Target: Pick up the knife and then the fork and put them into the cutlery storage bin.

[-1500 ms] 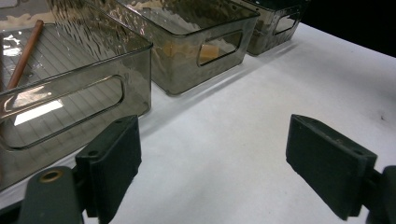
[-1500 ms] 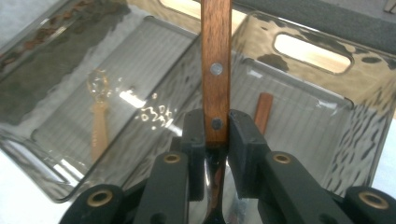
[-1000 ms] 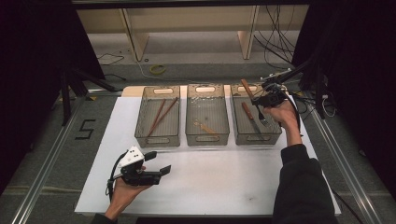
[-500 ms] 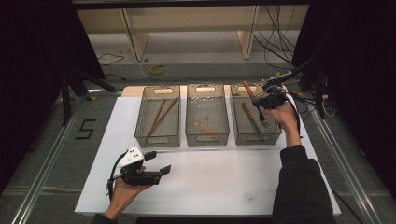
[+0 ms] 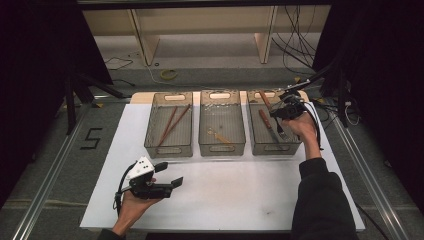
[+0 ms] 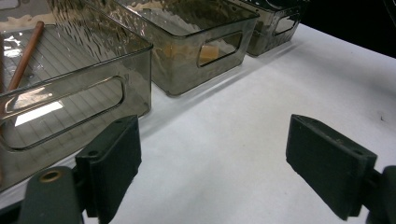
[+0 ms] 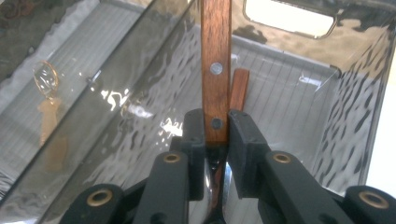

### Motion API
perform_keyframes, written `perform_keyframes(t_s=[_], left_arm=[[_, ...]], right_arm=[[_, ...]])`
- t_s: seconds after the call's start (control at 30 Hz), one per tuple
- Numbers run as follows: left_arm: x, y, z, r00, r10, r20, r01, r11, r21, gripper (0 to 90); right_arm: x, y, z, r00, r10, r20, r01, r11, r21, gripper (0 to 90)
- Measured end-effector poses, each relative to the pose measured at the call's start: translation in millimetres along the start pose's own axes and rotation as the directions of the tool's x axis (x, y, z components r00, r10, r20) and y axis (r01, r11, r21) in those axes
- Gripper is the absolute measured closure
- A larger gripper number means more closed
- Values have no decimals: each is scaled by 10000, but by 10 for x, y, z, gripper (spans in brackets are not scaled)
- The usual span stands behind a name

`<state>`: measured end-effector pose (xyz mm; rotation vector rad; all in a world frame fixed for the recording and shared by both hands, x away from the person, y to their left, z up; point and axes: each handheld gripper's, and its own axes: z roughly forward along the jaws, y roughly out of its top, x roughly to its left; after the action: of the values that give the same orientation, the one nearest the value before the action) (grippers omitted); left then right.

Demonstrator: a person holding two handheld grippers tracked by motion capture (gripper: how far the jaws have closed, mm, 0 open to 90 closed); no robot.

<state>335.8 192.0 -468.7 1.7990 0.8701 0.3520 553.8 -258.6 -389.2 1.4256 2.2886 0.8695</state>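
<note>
High view: nearest the person, the left tongs (image 5: pixel 167 175) hover above the white tabletop (image 5: pixel 240 195) in front of the left bin (image 5: pixel 169 147), released and empty, where they were a second ago. Beyond them, at the far right of that bin, the right tongs (image 7: pixel 217 135) stay clenched on a wooden-handled utensil (image 7: pixel 215 60) over the right bin (image 5: pixel 290 147), barely shifted. So nothing has been dropped yet; my guess is the utensil is about to be lowered beside the wooden-handled knife (image 5: pixel 267 124) already lying there.

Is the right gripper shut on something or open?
Shut: the right gripper clamps a wooden-handled utensil between its pads, over the right bin.
</note>
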Motion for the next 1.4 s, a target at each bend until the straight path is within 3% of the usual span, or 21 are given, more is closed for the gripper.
perform_keyframes(t_s=[0.83,1.07,1.1,1.2,1.4], left_arm=[[0,0,1,10000,-3,-16,3,10000,-10,175],[1,0,0,10000,-11,-22,11,10000,-17,175],[1,1,-1,10000,-8,-24,8,10000,-13,175],[0,1,-1,10000,-8,-24,8,10000,-15,175],[0,1,0,10000,-20,-14,20,10000,-13,175]], right_arm=[[-8,-171,145,10000,-39,-41,41,9988,485,778],[8,-182,183,9999,-113,126,103,9972,737,773],[10,-183,187,9999,-97,139,86,9968,793,766],[6,-174,195,9999,136,21,-137,9957,913,630],[60,-154,137,9998,132,-165,-121,9978,653,535]])
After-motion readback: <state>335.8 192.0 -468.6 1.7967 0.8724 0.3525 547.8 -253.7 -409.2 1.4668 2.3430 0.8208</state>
